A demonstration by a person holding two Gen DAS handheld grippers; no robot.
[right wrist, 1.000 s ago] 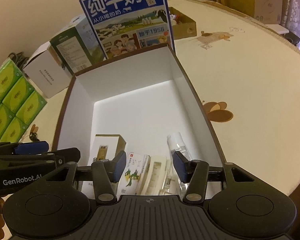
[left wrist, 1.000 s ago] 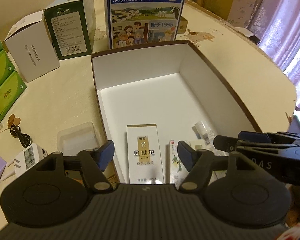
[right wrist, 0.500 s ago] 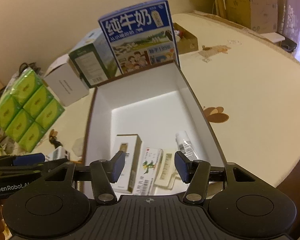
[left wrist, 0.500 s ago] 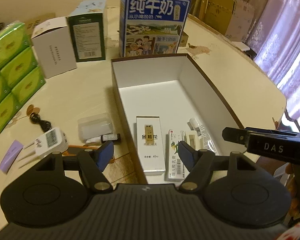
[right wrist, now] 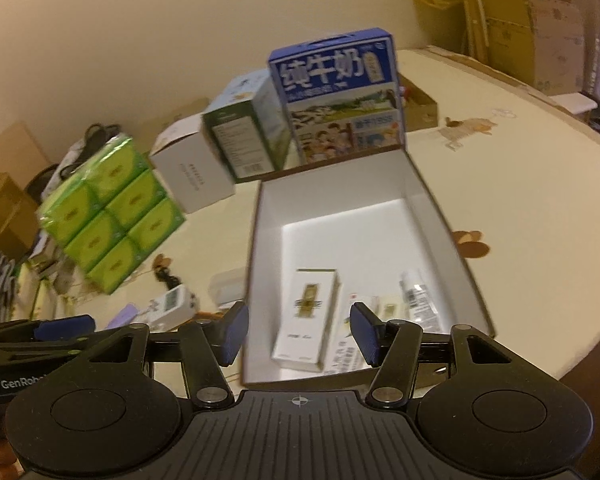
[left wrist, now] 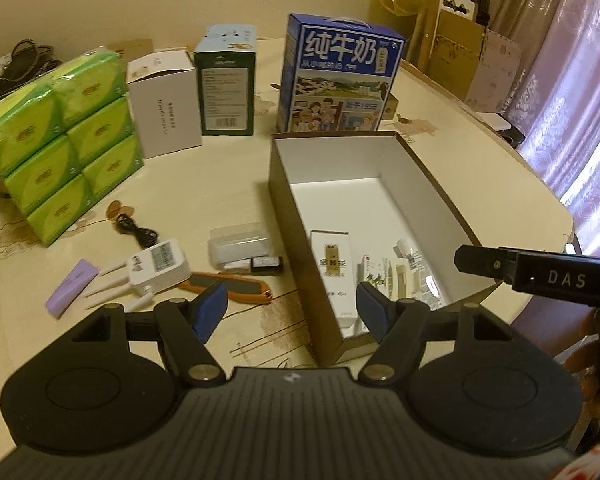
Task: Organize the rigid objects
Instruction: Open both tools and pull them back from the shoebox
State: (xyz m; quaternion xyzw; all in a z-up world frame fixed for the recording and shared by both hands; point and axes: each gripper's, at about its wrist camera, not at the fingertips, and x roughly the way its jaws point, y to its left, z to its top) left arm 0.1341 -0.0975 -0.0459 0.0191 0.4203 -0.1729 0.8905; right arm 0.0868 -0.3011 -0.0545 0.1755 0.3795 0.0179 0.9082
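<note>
An open brown box with a white inside lies on the table. Near its front end lie a white and gold carton, a small green-printed carton, a flat cream pack and a clear tube. My left gripper is open and empty, held above the box's near left corner. My right gripper is open and empty, above the box's front edge. Left of the box lie an orange utility knife, a white plug adapter, a clear plastic case and a purple block.
A blue milk carton stands behind the box. A green box, a white box and a stack of green tissue packs stand at the left. A black cable lies near them. The table edge curves at the right.
Both grippers have pulled back and up from the box, staying open. More of the table at the left has come into view. The items in the box have not moved.
</note>
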